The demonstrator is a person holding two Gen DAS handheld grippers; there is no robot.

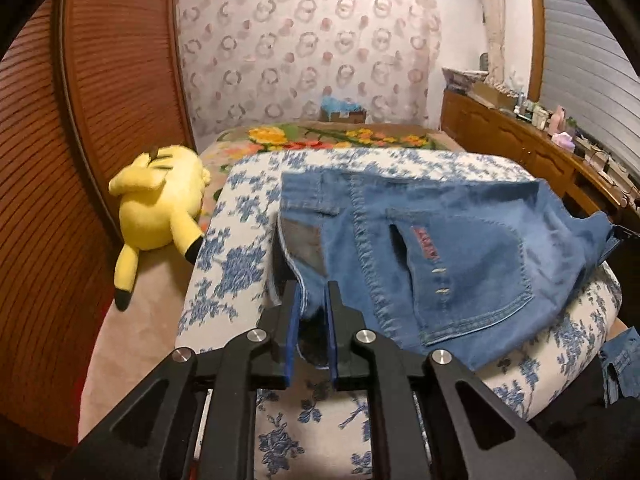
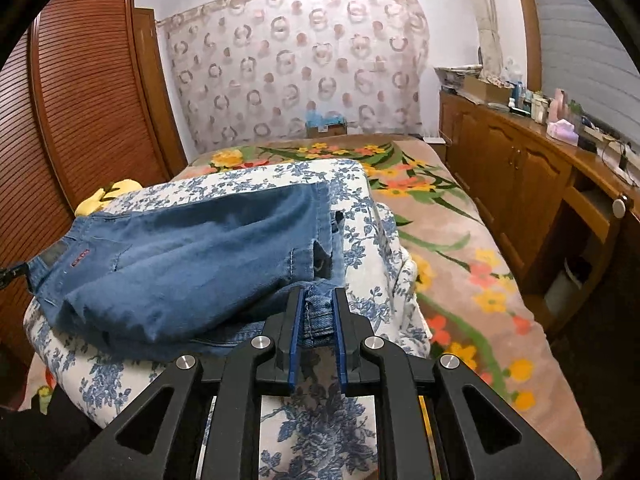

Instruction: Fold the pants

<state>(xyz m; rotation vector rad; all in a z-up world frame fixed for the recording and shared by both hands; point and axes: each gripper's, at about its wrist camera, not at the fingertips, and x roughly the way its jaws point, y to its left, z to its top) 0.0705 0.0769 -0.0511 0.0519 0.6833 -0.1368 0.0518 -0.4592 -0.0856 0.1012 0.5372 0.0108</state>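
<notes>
Blue denim pants (image 1: 440,248) lie folded on a white quilt with blue flowers (image 1: 240,248), back pocket up. My left gripper (image 1: 314,296) is shut on the waistband edge of the pants at their left end. In the right wrist view the pants (image 2: 180,264) spread to the left, and my right gripper (image 2: 318,300) is shut on a bunched denim hem at their near right end. Both grippers hold the cloth just above the quilt (image 2: 360,208).
A yellow plush toy (image 1: 160,208) lies left of the quilt beside a wooden louvred wardrobe (image 1: 100,120). A flowered blanket (image 2: 460,260) covers the bed to the right. A wooden cabinet (image 2: 520,168) with bottles stands along the right wall.
</notes>
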